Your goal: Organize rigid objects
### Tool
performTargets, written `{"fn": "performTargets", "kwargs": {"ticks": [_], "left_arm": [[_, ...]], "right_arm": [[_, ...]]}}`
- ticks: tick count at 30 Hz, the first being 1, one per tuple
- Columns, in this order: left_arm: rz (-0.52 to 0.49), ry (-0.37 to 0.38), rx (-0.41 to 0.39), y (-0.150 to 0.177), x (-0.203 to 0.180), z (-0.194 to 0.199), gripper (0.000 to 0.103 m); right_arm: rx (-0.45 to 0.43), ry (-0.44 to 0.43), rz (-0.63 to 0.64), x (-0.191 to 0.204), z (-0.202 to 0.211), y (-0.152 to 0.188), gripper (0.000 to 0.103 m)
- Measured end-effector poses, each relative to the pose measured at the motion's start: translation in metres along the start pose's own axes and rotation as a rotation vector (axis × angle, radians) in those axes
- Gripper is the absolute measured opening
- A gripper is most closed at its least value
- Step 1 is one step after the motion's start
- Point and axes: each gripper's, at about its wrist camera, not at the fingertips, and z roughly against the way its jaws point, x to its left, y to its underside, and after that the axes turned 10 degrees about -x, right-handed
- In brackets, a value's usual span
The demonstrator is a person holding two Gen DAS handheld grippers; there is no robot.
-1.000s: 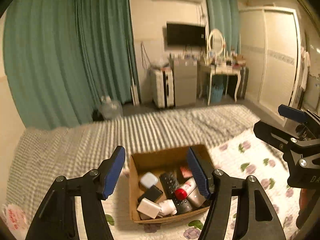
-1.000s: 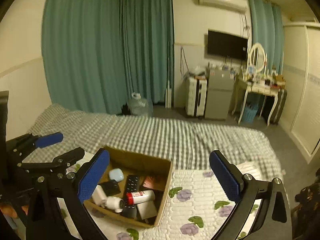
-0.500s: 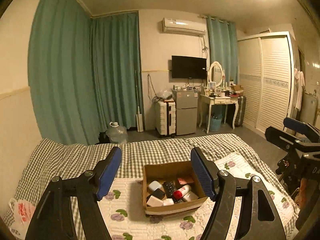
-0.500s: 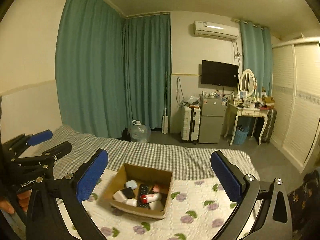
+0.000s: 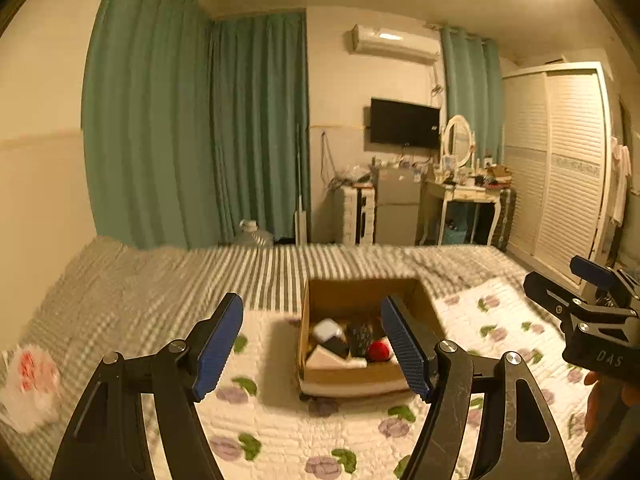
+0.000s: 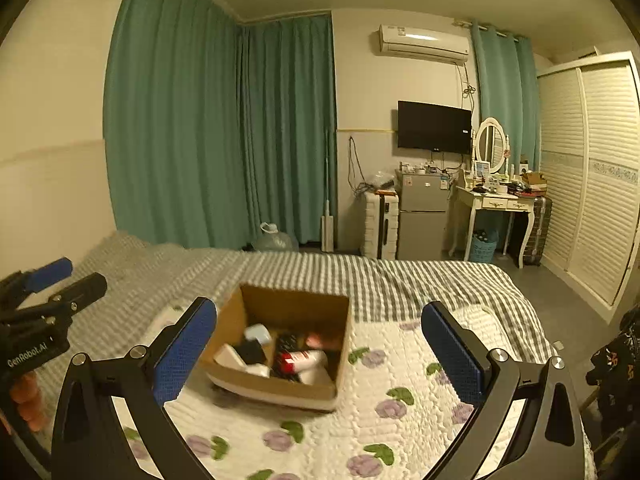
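An open cardboard box (image 5: 362,292) sits on the bed's floral quilt (image 5: 288,432); it also shows in the right wrist view (image 6: 296,300). Inside lie a white case (image 5: 328,329), a black remote (image 5: 360,338), a red-capped white tube (image 6: 300,360) and other small items, blurred. My left gripper (image 5: 312,344) is open and empty, held above the quilt in front of the box. My right gripper (image 6: 316,352) is open and empty, also short of the box. Each gripper shows at the edge of the other's view, the right one (image 5: 592,312) and the left one (image 6: 44,308).
A grey checked bedspread (image 6: 400,280) covers the far half of the bed. A white plastic bag (image 5: 30,380) lies at the bed's left side. Beyond the bed stand a suitcase (image 6: 380,224), a small fridge (image 6: 422,216), a dressing table (image 6: 496,208) and a wardrobe (image 6: 596,184).
Both views have dropped lower and come closer to the box, which looks larger than half a second ago. Both grippers stay open and empty.
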Motion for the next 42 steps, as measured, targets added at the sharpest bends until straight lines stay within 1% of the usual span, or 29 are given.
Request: {"fn": "performTargets", "kwargs": {"ticks": [2, 4, 7, 10, 12, 16, 20, 26, 30, 42], "left_arm": [[0.003, -0.004, 0.018, 0.022, -0.001, -0.011, 0.075], [-0.038, -0.018, 0.03, 0.042, -0.01, -0.019, 0.075], [-0.073, -0.015, 0.036, 0.057, -0.017, -0.026, 0.075], [-0.073, -0.021, 0.051, 0.068, -0.013, -0.028, 0.075], [-0.059, -0.017, 0.065, 0.071, -0.01, -0.03, 0.075], [-0.044, -0.013, 0.088, 0.075, -0.009, -0.031, 0.075], [-0.025, -0.006, 0.102, 0.077, -0.008, -0.029, 0.075], [-0.009, 0.001, 0.103, 0.075, -0.007, -0.025, 0.075], [-0.026, 0.007, 0.103, 0.077, -0.011, -0.026, 0.075], [-0.018, 0.011, 0.111, 0.078, -0.008, -0.026, 0.075]], "right_arm": [[0.019, 0.006, -0.006, -0.001, -0.012, 0.024, 0.103], [0.04, 0.017, -0.014, -0.006, -0.023, 0.044, 0.103], [0.085, 0.009, -0.042, -0.009, -0.039, 0.064, 0.103], [0.09, 0.025, -0.019, -0.006, -0.045, 0.075, 0.103], [0.092, 0.037, -0.007, -0.005, -0.047, 0.077, 0.103], [0.099, 0.032, -0.017, -0.002, -0.046, 0.075, 0.103], [0.087, 0.028, -0.01, 0.004, -0.042, 0.071, 0.103], [0.084, 0.022, 0.0, 0.007, -0.039, 0.07, 0.103], [0.087, 0.025, -0.001, 0.007, -0.041, 0.072, 0.103], [0.095, 0.034, -0.007, 0.005, -0.043, 0.075, 0.103]]}}
